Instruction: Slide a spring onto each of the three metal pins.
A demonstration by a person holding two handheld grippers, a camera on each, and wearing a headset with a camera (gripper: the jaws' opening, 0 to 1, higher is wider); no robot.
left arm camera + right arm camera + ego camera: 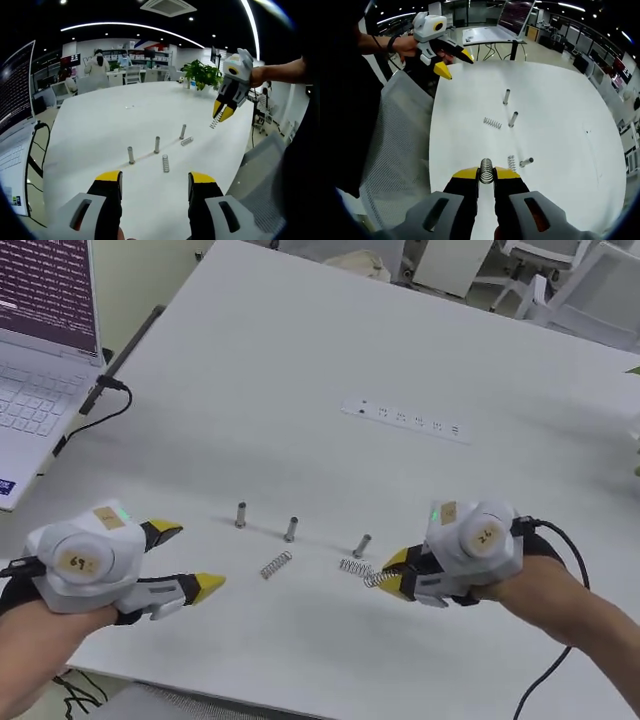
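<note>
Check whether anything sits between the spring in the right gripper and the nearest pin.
A loose spring lies flat on the table between the right gripper and that pin, near its base. Above the pin nothing visible blocks the held spring.

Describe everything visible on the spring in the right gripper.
Small coil spring, bare silvery wire, open coils. Pinched across its body between the yellow tips of the right gripper, one end sticking out past them. It looks lifted off the white table, close to the nearest metal pin; nothing else touches it.
</note>
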